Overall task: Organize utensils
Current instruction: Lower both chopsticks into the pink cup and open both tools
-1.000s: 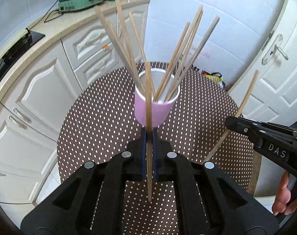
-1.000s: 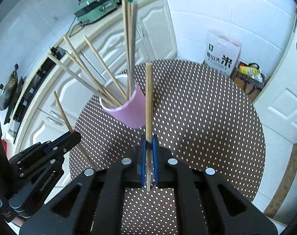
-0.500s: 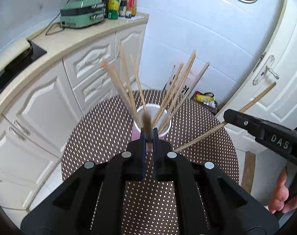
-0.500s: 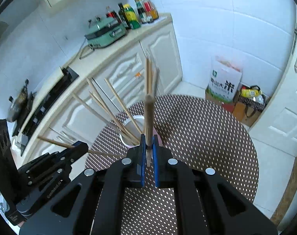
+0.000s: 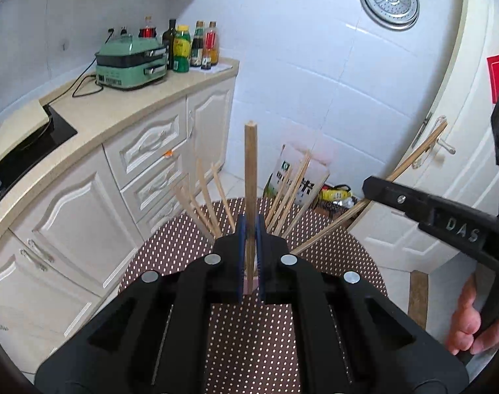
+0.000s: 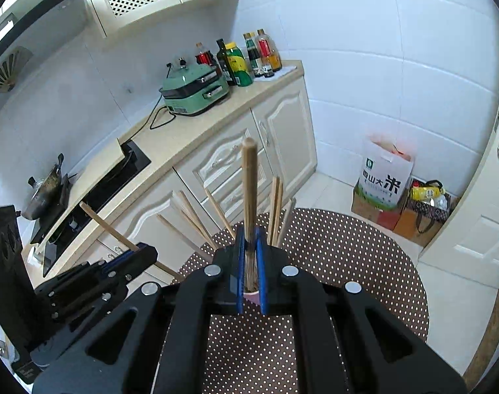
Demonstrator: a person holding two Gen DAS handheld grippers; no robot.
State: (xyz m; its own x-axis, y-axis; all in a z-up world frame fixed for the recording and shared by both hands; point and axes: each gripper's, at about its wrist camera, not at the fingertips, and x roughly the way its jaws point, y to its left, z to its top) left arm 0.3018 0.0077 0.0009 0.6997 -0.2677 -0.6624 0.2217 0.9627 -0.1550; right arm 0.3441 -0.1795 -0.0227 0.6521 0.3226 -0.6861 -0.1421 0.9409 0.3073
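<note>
White-tiled kitchen, cream cabinets running along the wall; a round table under a brown, white-dotted cloth [image 5: 170,249] is standing in the middle.

Left to right:

- Mint-green countertop cooker [image 5: 131,65], sitting beside a row of sauce bottles [image 5: 190,46].
- Left gripper [image 5: 250,229], black with blue pads, gripping one square-ended wooden chopstick [image 5: 250,170] upright, jaws pressed together on its lower part.
- Pink cylindrical cup [image 6: 252,296], mostly hiding behind the jaws, holding a fan of loose wooden chopsticks [image 6: 196,220] that are leaning outward.
- Right gripper [image 6: 250,256], pinching a round-tipped wooden chopstick [image 6: 249,190] likewise, jaws closed on it.
- White printed rice bag [image 6: 384,177], resting on the floor by the door.

Handling: each stick appears light, stiff and smooth, so it is likely pivoting easily in a narrow pinch. Gripping nearer the middle would probably be steadying it; the cup looks light enough to tip if nudged.
</note>
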